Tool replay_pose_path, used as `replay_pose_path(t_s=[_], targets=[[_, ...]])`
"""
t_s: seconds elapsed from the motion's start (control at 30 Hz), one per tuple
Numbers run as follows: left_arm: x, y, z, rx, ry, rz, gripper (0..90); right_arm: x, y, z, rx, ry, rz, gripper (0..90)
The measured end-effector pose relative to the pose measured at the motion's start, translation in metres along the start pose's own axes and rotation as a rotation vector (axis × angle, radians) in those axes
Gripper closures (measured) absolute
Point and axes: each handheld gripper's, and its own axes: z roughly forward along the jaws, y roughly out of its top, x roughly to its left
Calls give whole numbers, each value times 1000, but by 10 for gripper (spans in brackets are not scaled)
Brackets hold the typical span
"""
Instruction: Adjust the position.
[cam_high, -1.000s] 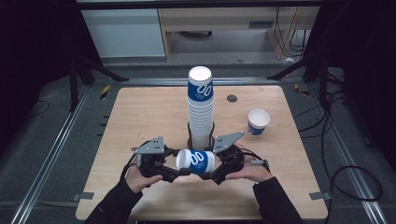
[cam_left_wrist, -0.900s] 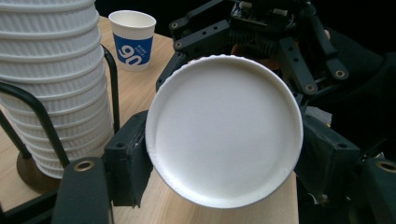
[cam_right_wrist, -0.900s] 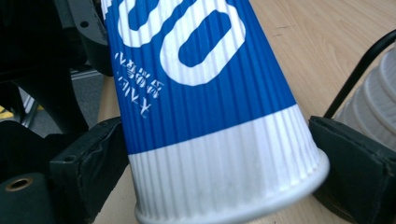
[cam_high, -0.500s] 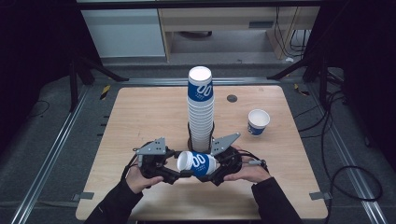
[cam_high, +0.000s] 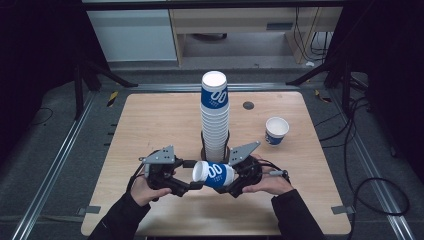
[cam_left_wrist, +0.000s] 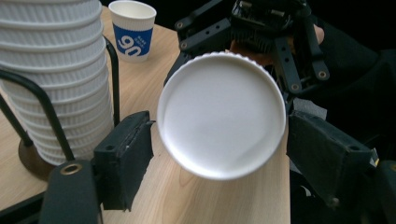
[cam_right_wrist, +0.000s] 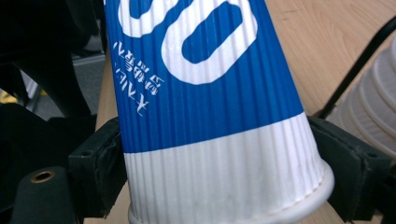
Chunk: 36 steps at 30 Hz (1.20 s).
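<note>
A pale wooden table (cam_high: 150, 125) carries a tall stack of blue-and-white paper cups (cam_high: 215, 117), standing upright in a black wire holder (cam_left_wrist: 32, 107) near the table's middle. On the near side of that stack, just in front of its base, a person holds a single ribbed paper cup (cam_high: 214, 175) on its side between two hand-held grippers. The right gripper (cam_high: 235, 181) is clamped on the cup near its rim, both pads pressing the white band, its jaws having just been closing. The left gripper (cam_high: 192, 186) stands at the cup's white bottom, its jaws having just been opening; the pads sit a little clear of the base on either side. To the right of the stack and well apart from it, a second cup (cam_high: 276, 131) stands upright, mouth up.
</note>
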Motion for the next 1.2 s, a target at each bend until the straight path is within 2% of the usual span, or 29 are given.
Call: replay_pose_path(t_s=[0.2, 0.47, 0.63, 0.73, 0.97, 1.2], targets=[[2, -2, -2, 54, 4, -7, 197, -2, 1, -11, 32, -39, -23, 144], [4, -7, 8, 125, -5, -25, 191, -2, 8, -17, 145, -75, -77, 143], [4, -8, 12, 152, -2, -18, 177, 0, 15, -9, 248, -82, -124, 143], [3, -9, 14, 165, -3, -13, 170, 1, 18, -5, 267, -82, -133, 143], [2, -10, 18, 191, -6, -5, 146, 7, 26, 12, 336, -82, -188, 143], [2, -12, 21, 214, -10, -10, 158, 13, 31, 27, 362, -63, -229, 143]])
